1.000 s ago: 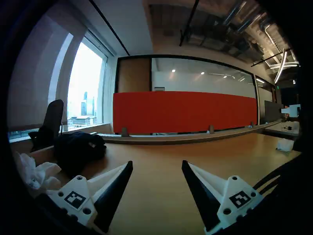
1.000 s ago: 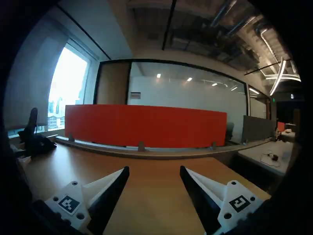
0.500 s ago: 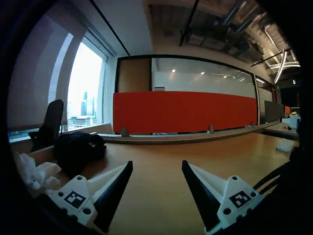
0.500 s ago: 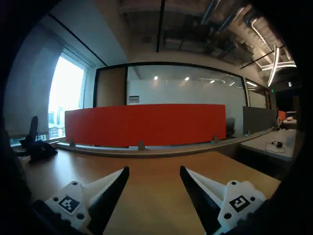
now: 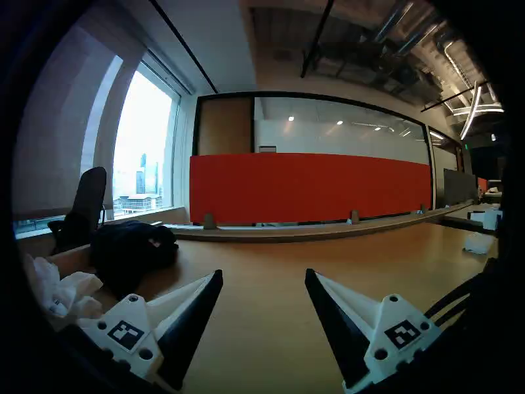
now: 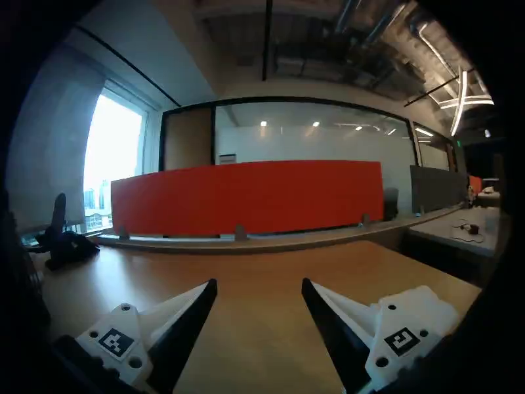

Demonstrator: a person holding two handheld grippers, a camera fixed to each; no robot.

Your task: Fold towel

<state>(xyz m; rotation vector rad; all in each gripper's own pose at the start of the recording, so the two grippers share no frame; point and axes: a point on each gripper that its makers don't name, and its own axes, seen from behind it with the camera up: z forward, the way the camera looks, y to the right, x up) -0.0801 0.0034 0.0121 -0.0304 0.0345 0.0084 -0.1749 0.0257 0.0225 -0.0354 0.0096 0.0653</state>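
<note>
2 claws, left claw [image 5: 262,272] and right claw [image 6: 258,281], both spread wide and holding nothing over the bare wooden table [image 5: 275,315]. Risk: neither aims at cloth, so a blind reach leftward could snag the dark bundle [image 5: 131,253] instead. The crumpled white cloth [image 5: 62,292], likely the towel, lies left of the left claw's left finger, near the table's left edge, just beside the bundle. A red partition [image 5: 308,187] lines the far edge.

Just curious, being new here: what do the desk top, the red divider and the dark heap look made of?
Desk top: wood or wood-look laminate, smooth, with a soft sheen. Red divider: even matte panel, fabric or painted board, cannot tell. Dark heap: soft cloth, judging by its folds.
</note>
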